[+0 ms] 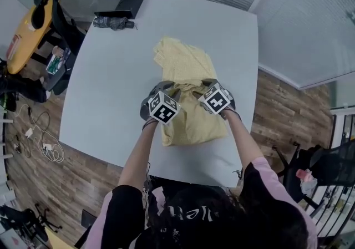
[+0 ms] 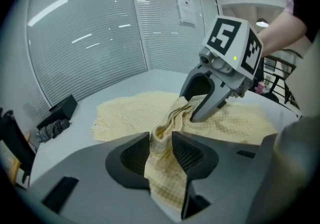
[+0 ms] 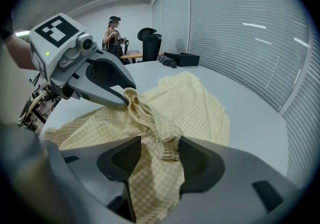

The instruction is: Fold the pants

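Yellow checked pants [image 1: 186, 67] lie on the pale grey table [image 1: 111, 87], partly folded, with the waistband bunched up in the middle. My left gripper [image 1: 164, 86] and right gripper [image 1: 206, 84] sit side by side at that bunch, low over the cloth. In the left gripper view, a ridge of cloth [image 2: 162, 135] stands loosely between the parted jaws of my left gripper [image 2: 160, 143], with the right gripper [image 2: 196, 112] just beyond. In the right gripper view, the ribbed band [image 3: 162, 133] hangs slack in the wider gap of my right gripper [image 3: 160, 148].
A black box [image 1: 119, 3] and a dark bundle [image 1: 113, 22] sit at the table's far left corner. A yellow table [image 1: 22, 34] and cables [image 1: 47, 148] are on the floor at the left. A person [image 3: 114, 36] stands far off.
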